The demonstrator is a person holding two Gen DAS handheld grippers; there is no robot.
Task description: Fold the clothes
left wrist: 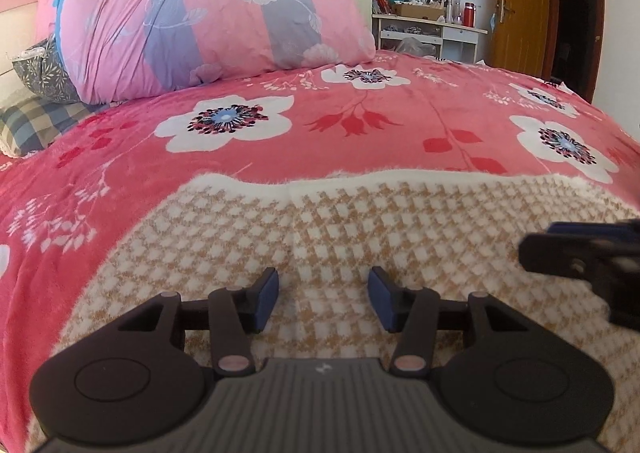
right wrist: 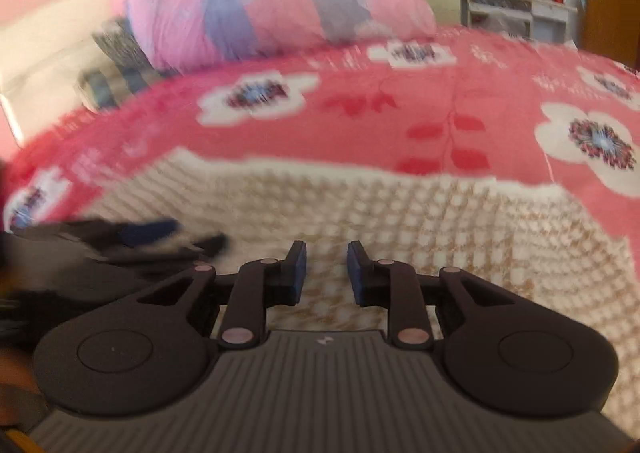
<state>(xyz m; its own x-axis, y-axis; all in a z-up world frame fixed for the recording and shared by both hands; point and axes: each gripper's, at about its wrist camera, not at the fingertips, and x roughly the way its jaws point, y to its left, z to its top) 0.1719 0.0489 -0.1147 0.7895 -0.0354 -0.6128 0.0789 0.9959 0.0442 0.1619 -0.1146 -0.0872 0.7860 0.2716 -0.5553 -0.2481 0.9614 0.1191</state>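
Checked fleece garment [left wrist: 360, 221] spread flat on near part of pink floral bedspread [left wrist: 320, 125], far edge straight: likely laid out for folding. Left gripper [left wrist: 323, 299] low over cloth, level, pointing far, jaws wide apart, empty. Right gripper [right wrist: 326, 273] alongside at right, jaws parted, empty; its view blurred.

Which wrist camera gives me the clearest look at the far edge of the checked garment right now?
The left wrist view. There the checked garment is sharp, and its fuzzy white far edge runs unbroken across the pink floral bedspread. The right wrist view shows the same edge, but motion blur smears the weave and the hem.
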